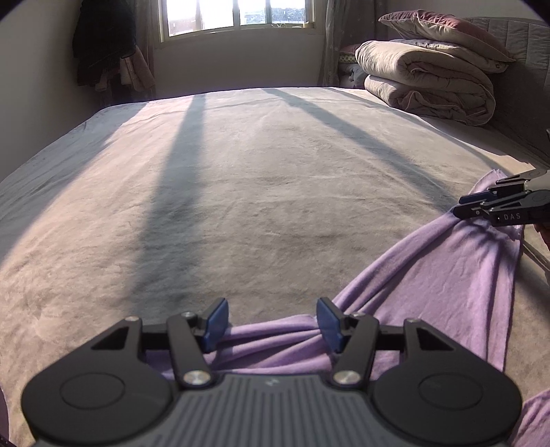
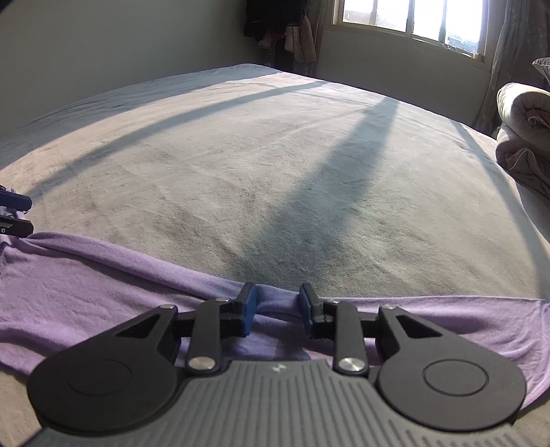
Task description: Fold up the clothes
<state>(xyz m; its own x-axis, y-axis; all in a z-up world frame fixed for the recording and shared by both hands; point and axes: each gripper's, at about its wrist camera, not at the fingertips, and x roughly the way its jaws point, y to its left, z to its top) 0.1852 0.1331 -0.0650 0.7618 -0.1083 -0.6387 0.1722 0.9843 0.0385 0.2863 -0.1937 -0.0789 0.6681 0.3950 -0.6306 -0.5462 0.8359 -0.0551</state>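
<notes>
A purple garment [image 1: 447,275] lies crumpled along the near edge of the bed. My left gripper [image 1: 271,323] is shut on a thick bunch of it, with gathered folds filling the wide gap between its blue pads [image 1: 216,323]. A taut fold runs from there to my right gripper [image 1: 462,208] at the right edge, where creases fan out from its tips. In the right wrist view the garment [image 2: 86,285] stretches across the foreground. My right gripper [image 2: 278,309] pinches a raised fold of its far edge. The left gripper [image 2: 17,213] shows at the far left edge.
The wide bed sheet [image 1: 240,189] stretches ahead, crossed by window shadows. Folded quilts and a pillow [image 1: 429,79] are stacked at the back right by the headboard. Dark clothes [image 1: 103,44] hang at the back left wall. A window [image 1: 237,13] lies beyond.
</notes>
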